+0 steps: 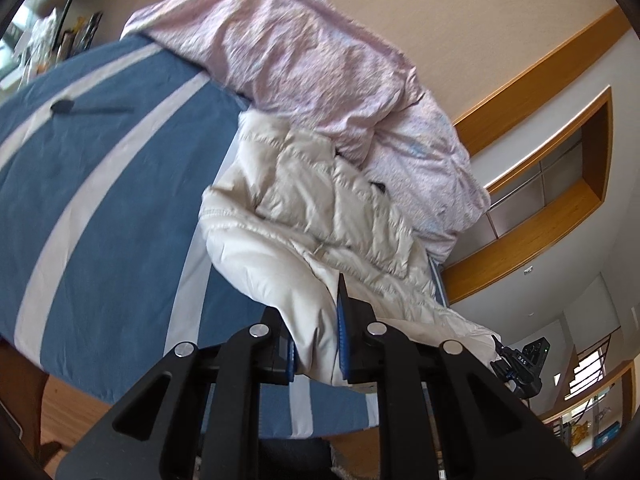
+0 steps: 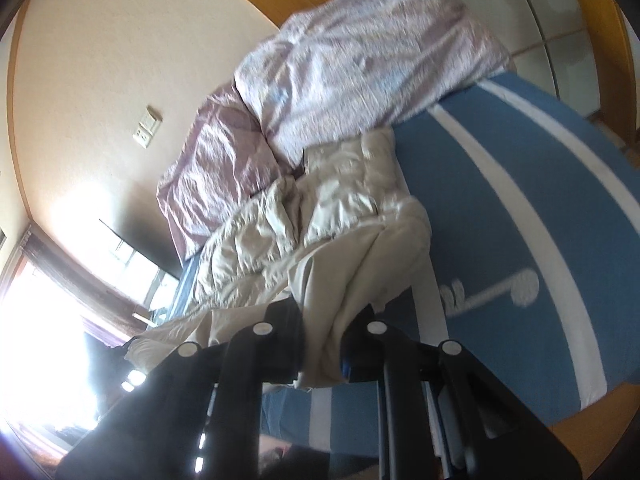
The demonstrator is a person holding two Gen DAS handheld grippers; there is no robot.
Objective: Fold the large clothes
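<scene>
The left gripper (image 1: 316, 344) has its jaws nearly closed on a bunch of the cream padded jacket (image 1: 320, 216), the cloth squeezed between the blue pads; the right gripper (image 2: 324, 344) is pinched just as narrowly on another gathered edge of the same garment. Each holds a separate part of the near hem or side, and the fabric hangs slack from both.

Taking the bed (image 1: 100, 200) as the landmark: its blue cover with pale stripes fills most of both views. At the far end of the bed lies a pink patterned duvet (image 1: 304, 60), heaped up against the wall. The jacket lies across the bed between that duvet and the near edge, its far part touching the duvet and its near part lifted off the cover by the two grippers. On the open side of the bed, well apart from the jacket, a small dark brush-like thing (image 1: 64, 107) rests on a stripe; what it is I cannot tell.

The step in hand looks like the lift-and-spread at the start of a fold: the jacket is crumpled, not yet flat, and no fold is made. The next move, as I judge it, calls for keeping both pinches firm, drawing the hands apart to take out the slack, and laying the garment flat on the open blue part of the bed, clear of the duvet, before any side is turned over.
</scene>
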